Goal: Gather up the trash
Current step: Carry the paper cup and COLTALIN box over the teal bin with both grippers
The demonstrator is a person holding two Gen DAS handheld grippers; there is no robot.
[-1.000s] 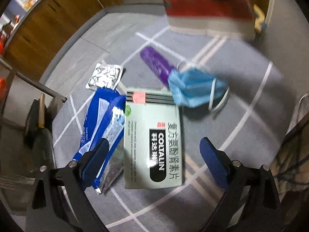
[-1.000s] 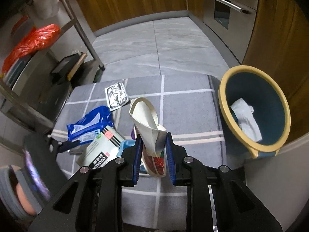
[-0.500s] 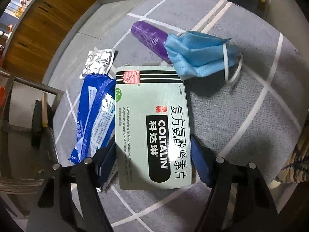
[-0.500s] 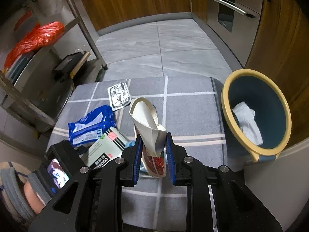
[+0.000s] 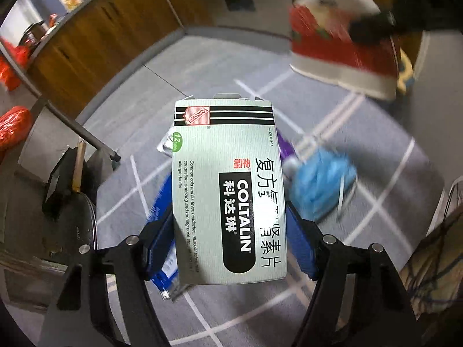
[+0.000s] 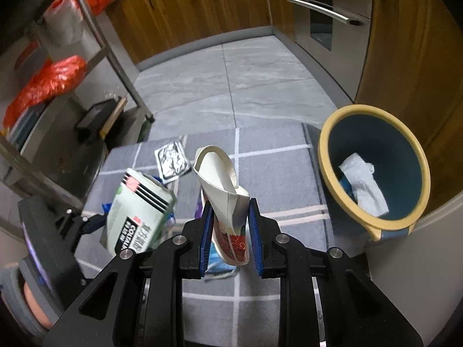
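My left gripper (image 5: 231, 231) is shut on a pale green Coltalin medicine box (image 5: 228, 190) and holds it lifted above the grey rug (image 5: 361, 231); the box also shows in the right wrist view (image 6: 136, 211). My right gripper (image 6: 228, 231) is shut on a squashed white paper cup with red print (image 6: 225, 196), seen blurred in the left wrist view (image 5: 341, 49). On the rug lie a blue face mask (image 5: 321, 185), a purple tube (image 5: 285, 150), a blue wrapper (image 5: 162, 196) and a silver foil pack (image 6: 172, 160). The blue bin with a yellow rim (image 6: 373, 170) holds white tissue.
A metal shelf rack (image 6: 95, 37) with red bags stands to the left of the rug. Wooden cabinets (image 6: 202, 5) and an oven door line the back and right. Grey floor tiles (image 6: 231, 86) lie beyond the rug.
My left gripper closed on the medicine box and lifted it off the rug. My right gripper still holds the cup, little moved.
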